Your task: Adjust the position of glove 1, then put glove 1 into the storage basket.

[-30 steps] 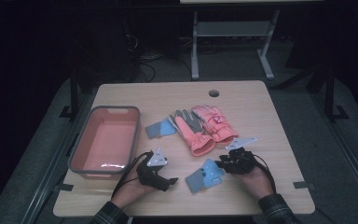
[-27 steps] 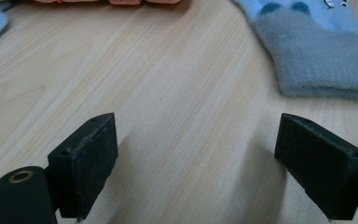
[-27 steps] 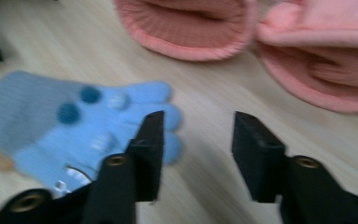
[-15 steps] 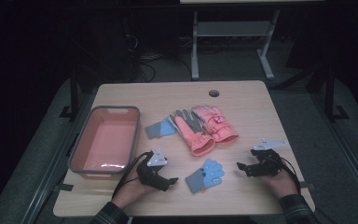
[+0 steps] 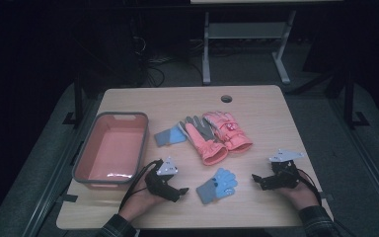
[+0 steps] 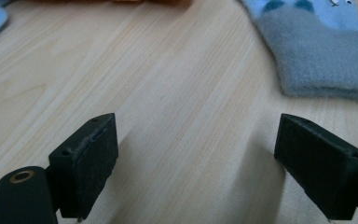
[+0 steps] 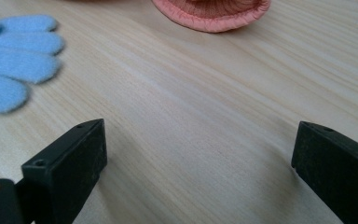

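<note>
Right claw (image 5: 256, 180): lower right of the high view, held in a hand (image 5: 296, 190) low over the desk (image 5: 256, 103); jaws spread wide after just opening, nothing between them but bare wood. Its own view has the same wide gap (image 7: 198, 163), with the fingers of the small blue glove (image 7: 16, 60) at upper left and the cuff of a pink glove (image 7: 212, 14) at the top edge.

Left claw (image 5: 180, 192): lower centre-left of the high view, held in the other hand (image 5: 138, 202); jaws likewise apart and empty (image 6: 196, 158).

Small blue glove (image 5: 217, 184): flat on the desk between the two claws, touching neither; grey cuff toward the left claw, fingers toward the right one. Its cuff (image 6: 319, 51) fills the upper right of the left gripper view.

Pink gloves, pair (image 5: 217, 133): centre of the desk, side by side, grey palm showing on one.

Second blue glove (image 5: 168, 137): just left of the pink pair.

Pink bin (image 5: 86, 153): grey-rimmed, left side of the desk.
</note>
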The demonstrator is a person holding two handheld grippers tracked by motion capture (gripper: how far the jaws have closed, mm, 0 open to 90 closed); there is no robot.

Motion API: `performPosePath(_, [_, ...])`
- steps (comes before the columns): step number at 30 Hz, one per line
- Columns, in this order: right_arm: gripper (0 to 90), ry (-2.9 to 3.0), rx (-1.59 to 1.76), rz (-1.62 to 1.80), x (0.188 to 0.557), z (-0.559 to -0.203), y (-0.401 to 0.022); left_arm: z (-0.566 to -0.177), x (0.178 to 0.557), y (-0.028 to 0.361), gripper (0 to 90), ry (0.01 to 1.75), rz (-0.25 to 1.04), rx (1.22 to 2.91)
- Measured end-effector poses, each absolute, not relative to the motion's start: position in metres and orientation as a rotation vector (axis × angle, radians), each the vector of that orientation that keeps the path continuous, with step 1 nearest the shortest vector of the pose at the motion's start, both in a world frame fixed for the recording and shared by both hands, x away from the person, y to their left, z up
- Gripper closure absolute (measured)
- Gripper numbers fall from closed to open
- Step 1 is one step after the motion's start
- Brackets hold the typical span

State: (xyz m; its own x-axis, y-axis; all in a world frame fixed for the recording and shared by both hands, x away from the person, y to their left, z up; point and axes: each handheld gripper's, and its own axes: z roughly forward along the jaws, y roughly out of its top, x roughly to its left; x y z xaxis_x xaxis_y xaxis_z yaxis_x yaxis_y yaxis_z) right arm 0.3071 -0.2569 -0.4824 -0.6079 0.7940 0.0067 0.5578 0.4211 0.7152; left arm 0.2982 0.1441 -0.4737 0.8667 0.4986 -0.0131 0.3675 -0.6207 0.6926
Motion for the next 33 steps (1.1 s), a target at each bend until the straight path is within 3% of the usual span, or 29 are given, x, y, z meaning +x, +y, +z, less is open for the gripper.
performPosePath(16, [2.2, 2.363, 1.197, 1.003, 0.309, -0.483, -0.258, -0.449, 0.312, 0.131, 16.5, 0.665, 0.265, 2.271])
performPosePath(19, [2.2, 2.363, 1.198, 1.003, 0.309, -0.483, -0.258, -0.44, 0.319, 0.131, 27.1, 0.693, 0.291, 2.245])
performPosePath(21, [2.2, 2.363, 1.198, 1.003, 0.309, -0.483, -0.258, -0.436, 0.324, 0.131, 44.8, 0.727, 0.315, 2.234])
performPosePath(23, [2.2, 2.363, 1.198, 1.003, 0.309, -0.483, -0.258, -0.434, 0.329, 0.131, 49.3, 0.758, 0.325, 2.222])
performPosePath(27, [2.2, 2.363, 1.198, 1.003, 0.309, -0.483, -0.258, -0.429, 0.347, 0.127, 78.7, 0.833, 0.351, 2.205])
performPosePath(29, [2.2, 2.363, 1.197, 1.003, 0.309, -0.483, -0.258, -0.428, 0.355, 0.125, 88.5, 0.854, 0.38, 2.209])
performPosePath(33, [2.2, 2.363, 1.198, 1.003, 0.309, -0.483, -0.258, -0.429, 0.374, 0.12, 89.4, 0.911, 0.434, 2.204])
